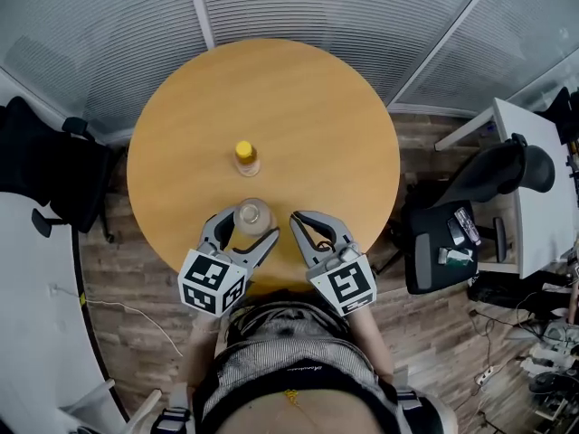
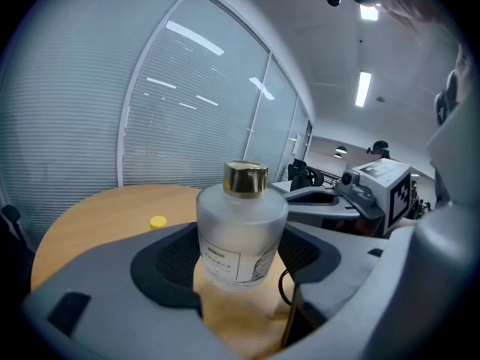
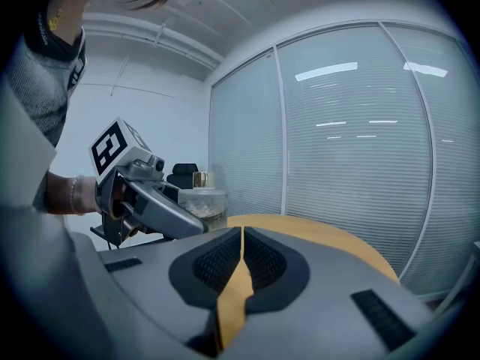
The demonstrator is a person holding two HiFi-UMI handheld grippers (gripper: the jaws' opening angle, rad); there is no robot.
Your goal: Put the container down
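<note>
A frosted glass container [image 1: 252, 215] with a gold cap stands upright between the fingers of my left gripper [image 1: 247, 228], near the front edge of the round wooden table [image 1: 308, 116]. In the left gripper view the container [image 2: 241, 235] fills the gap between both black pads, which press its sides; its base is at the tabletop. My right gripper [image 1: 297, 218] is just to the right of it, shut with nothing inside; its pads [image 3: 225, 261] meet at the tips. The right gripper view shows the left gripper [image 3: 150, 197] and the container [image 3: 202, 197] at the left.
A small bottle with a yellow cap [image 1: 245, 156] stands near the table's middle, beyond the container; its cap [image 2: 157, 221] shows at the left. Black office chairs [image 1: 54, 174] [image 1: 461, 224] flank the table. Glass walls with blinds lie behind.
</note>
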